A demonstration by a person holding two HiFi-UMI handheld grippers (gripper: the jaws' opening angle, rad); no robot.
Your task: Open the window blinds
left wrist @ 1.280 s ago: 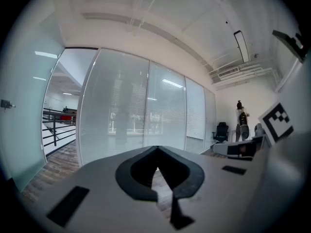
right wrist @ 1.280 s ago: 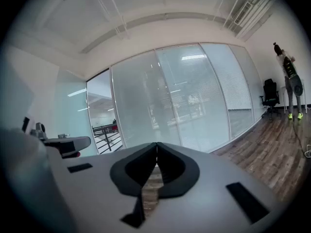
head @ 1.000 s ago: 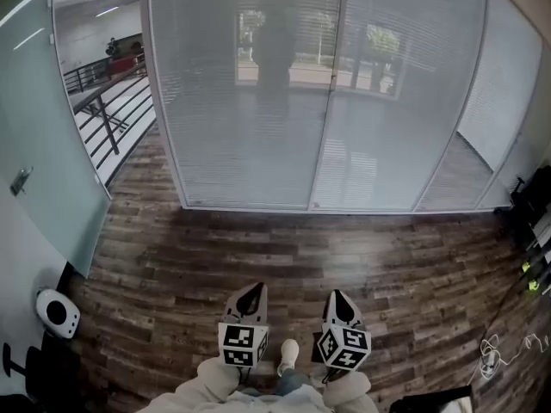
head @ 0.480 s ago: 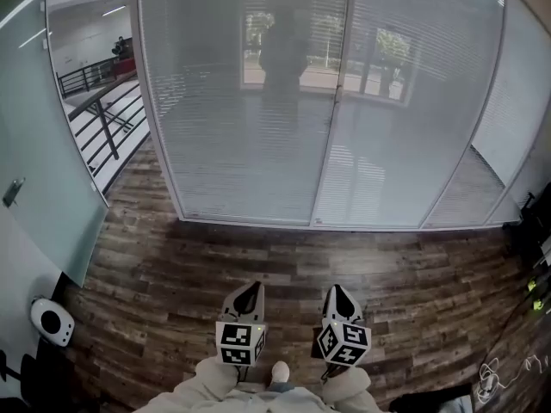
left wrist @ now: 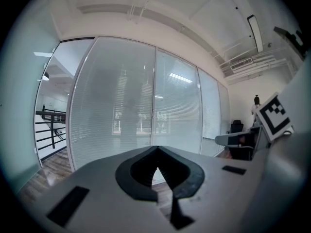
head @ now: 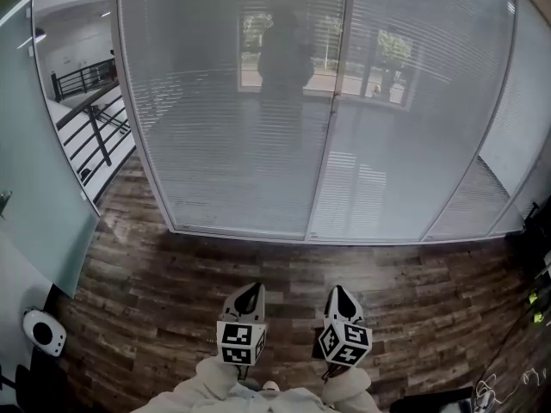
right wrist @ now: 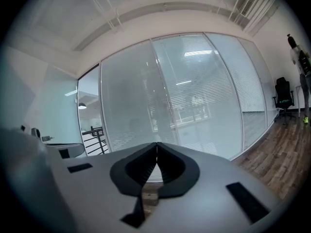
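Grey blinds (head: pixel 232 136), left claw (head: pixel 250 293), right claw (head: pixel 337 296) both pressed together, white device (head: pixel 43 332) in head view only

Dark wood plank floor (head: pixel 387 291) fills lower half of head view. White round device (head: pixel 43 332) with dark face stands at floor's near-left corner, below pale frosted panel (head: pixel 39 188). Black railing (head: pixel 86 123) past floor's far-left edge — horizontal bars, slanted. Tangle of pale cable (head: pixel 489 394) at floor's near-right corner. Right gripper view: black office chair (right wrist: pixel 283 97) at floor's far right edge — person (right wrist: pixel 302 57) standing near it. Long ceiling light (left wrist: pixel 254 33) overhead.
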